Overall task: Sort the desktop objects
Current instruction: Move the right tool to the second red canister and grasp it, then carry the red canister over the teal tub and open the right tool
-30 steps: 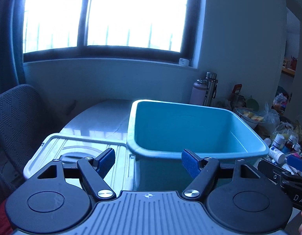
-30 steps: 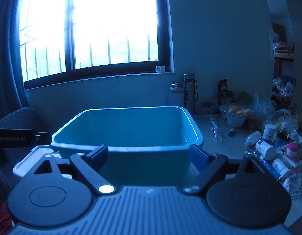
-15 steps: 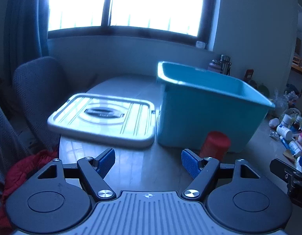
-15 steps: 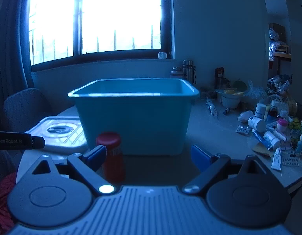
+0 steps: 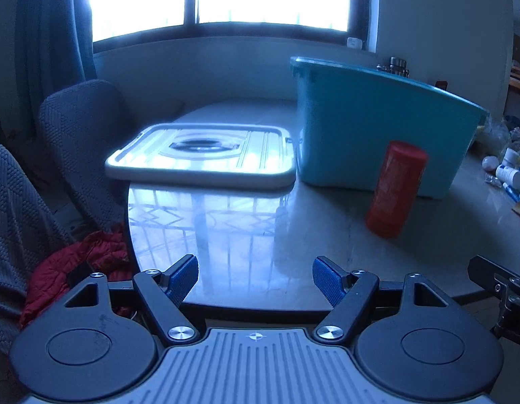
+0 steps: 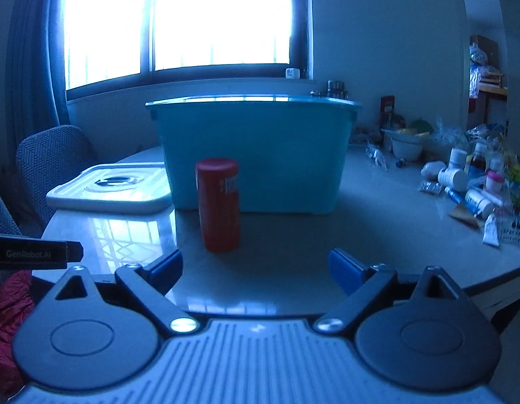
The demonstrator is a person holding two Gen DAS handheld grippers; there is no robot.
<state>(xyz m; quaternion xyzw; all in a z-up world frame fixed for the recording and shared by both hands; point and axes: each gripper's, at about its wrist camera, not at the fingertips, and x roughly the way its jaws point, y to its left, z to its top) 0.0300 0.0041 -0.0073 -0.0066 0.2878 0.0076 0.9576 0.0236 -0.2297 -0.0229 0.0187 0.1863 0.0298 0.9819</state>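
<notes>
Nothing looks sorted yet: both the left gripper [image 5: 255, 277] and right gripper [image 6: 255, 267] hang spread and empty, the red canister [image 6: 219, 204] stands outside the teal bin [image 6: 256, 155], and small bottles [image 6: 462, 185] litter the table [image 6: 378, 235].

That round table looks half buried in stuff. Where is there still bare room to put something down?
The bare patch is the near tabletop, bordered by the white lid, the teal bin and the red canister standing in front of it. Another strip runs right of the bin. The far right edge is crowded with bottles and tubes.
</notes>
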